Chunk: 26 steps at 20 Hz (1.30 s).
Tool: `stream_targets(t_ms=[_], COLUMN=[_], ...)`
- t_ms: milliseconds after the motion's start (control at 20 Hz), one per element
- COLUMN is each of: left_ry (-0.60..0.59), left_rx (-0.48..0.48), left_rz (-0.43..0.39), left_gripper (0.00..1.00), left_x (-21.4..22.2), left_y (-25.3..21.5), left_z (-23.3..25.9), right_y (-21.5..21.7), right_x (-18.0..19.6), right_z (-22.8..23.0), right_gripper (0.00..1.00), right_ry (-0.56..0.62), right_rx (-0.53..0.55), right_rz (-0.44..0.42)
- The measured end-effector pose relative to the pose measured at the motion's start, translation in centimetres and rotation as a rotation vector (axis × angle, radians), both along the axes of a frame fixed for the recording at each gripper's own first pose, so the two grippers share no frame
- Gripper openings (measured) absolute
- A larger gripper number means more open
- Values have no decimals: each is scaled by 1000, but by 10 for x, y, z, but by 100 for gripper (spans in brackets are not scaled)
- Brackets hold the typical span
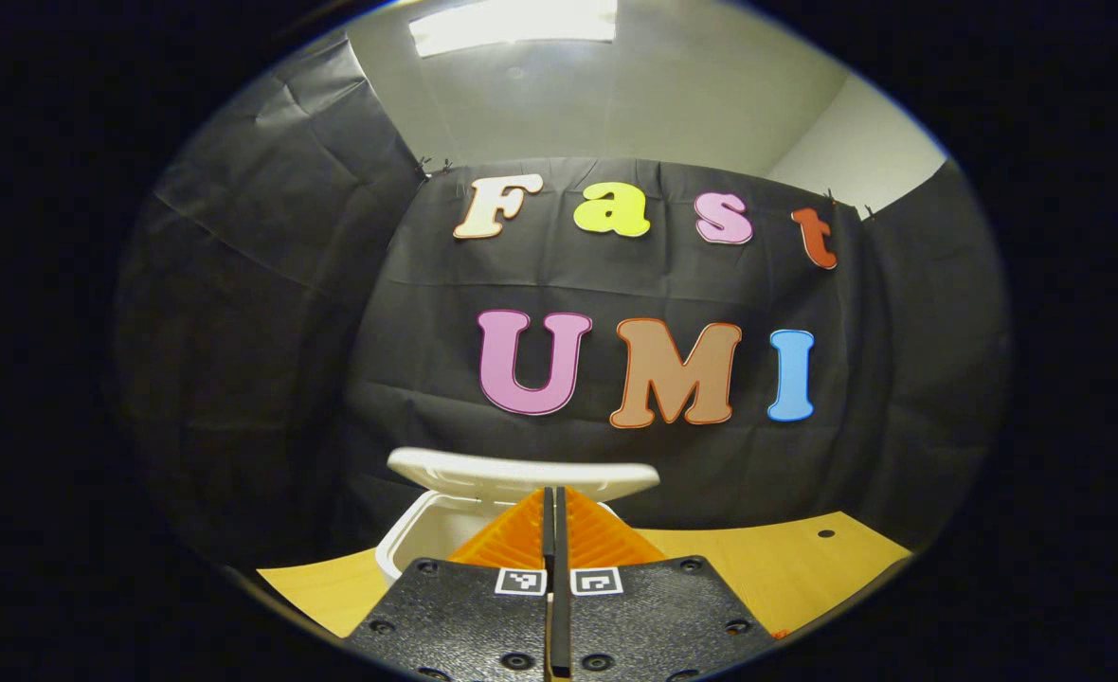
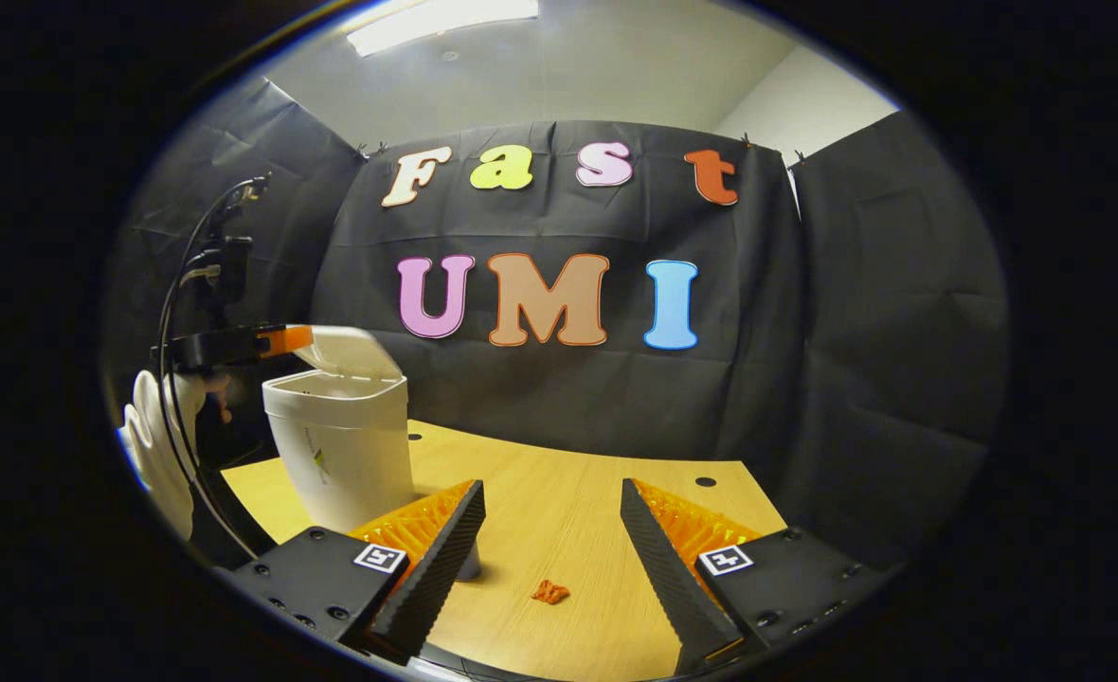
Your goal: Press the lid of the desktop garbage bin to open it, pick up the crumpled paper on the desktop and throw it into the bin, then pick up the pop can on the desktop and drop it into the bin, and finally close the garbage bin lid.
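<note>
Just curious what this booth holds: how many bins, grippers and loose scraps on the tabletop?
white bin: 1
grippers, left gripper and right gripper: 2
orange scrap: 1
Total: 4

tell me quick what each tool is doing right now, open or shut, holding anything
Left tool: shut, nothing between its fingers, raised over the open bin.
Right tool: open, holding nothing, above the table.
</note>
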<state>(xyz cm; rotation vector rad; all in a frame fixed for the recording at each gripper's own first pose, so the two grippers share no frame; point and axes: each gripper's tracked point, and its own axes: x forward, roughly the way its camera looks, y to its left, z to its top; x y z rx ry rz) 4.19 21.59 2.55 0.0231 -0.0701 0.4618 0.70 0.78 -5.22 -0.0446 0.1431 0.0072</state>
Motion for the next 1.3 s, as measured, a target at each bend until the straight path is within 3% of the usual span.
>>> stream_targets(t_ms=[150, 200, 250, 450, 600, 850, 900, 1000, 1050, 1100, 1150, 1250, 1300], left_ry=[-6, -7, -9, -11, -7, 14, 29, 41, 44, 50, 57, 63, 66], left_rx=[10, 12, 11, 4, 35, 11, 16, 29, 28, 24, 23, 30, 29], left_rz=[-36, -50, -67, -141, -174, -230, -232, -233, -232, -240, -244, -228, -222], left_gripper=[0, 0, 0, 0, 0, 3, 7, 25, 39, 42, 55, 99, 95], left_x=[-6, -8, -10, -17, -25, -37, -39, -45, -47, -49, -49, -60, -60], left_y=[-16, -23, -30, -62, -79, -111, -115, -120, -124, -127, -129, -123, -123], left_z=[1, 1, 1, 2, 0, -19, -25, -29, -30, -35, -39, -42, -44], right_y=[-2, -2, -2, -9, -14, -7, -6, -4, -3, -2, -2, -3, -3], right_x=[5, 7, 9, 23, 35, 60, 66, 74, 78, 88, 93, 106, 109], right_z=[-7, -11, -15, -37, -57, -105, -116, -136, -148, -161, -169, -191, -202], right_gripper=[96, 100, 96, 96, 100, 96, 96, 96, 96, 96, 96, 96, 96], right_ry=[11, 17, 25, 62, 88, 174, 195, 243, 271, 302, 321, 378, 410], right_rx=[-4, -5, -8, -30, -33, -39, -52, -75, -83, -88, -87, -95, -99], right_rz=[1, 4, 7, 18, 26, 69, 81, 105, 118, 135, 143, 140, 141])
